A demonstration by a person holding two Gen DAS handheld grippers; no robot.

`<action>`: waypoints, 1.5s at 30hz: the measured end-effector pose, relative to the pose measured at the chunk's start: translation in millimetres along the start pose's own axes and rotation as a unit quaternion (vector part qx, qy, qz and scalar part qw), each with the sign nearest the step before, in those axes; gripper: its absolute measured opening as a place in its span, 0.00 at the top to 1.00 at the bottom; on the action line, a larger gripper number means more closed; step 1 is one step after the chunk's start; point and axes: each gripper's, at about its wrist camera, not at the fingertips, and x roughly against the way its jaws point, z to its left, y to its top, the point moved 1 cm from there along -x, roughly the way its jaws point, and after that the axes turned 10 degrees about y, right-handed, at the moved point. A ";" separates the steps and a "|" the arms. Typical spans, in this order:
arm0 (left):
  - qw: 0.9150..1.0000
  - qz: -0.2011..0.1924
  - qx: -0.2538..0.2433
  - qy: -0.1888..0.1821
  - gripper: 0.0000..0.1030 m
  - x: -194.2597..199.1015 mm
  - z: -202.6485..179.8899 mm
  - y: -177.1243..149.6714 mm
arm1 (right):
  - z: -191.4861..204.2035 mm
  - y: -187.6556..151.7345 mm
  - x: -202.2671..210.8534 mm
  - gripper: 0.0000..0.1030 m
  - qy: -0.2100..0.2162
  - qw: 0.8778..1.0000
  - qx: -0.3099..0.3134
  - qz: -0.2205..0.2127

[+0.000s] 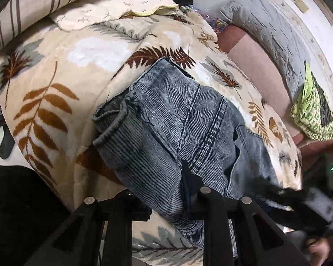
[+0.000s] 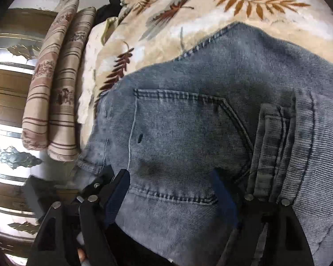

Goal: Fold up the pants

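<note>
Blanket [image 1: 55,71]: my soft, flat folding surface.
Pants [image 1: 166,119]: bunched on it, hems doubled over the seat.
Right gripper [image 2: 169,187]: spread, straddling the back pocket [image 2: 179,141].
Left gripper [image 1: 162,190]: I can't tell; denim hides one finger.

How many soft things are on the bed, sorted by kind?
Jeans: 1
Leaf blanket: 1
Striped folded blankets: 2
Grey quilted pillow: 1
Green patterned cloth: 1
Total: 6
</note>
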 end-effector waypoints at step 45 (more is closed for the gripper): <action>1.000 0.007 -0.002 0.030 0.28 -4.6 7.1 7.8 | -144.3 3.3 171.5 0.76 -0.120 0.984 -0.053 -0.120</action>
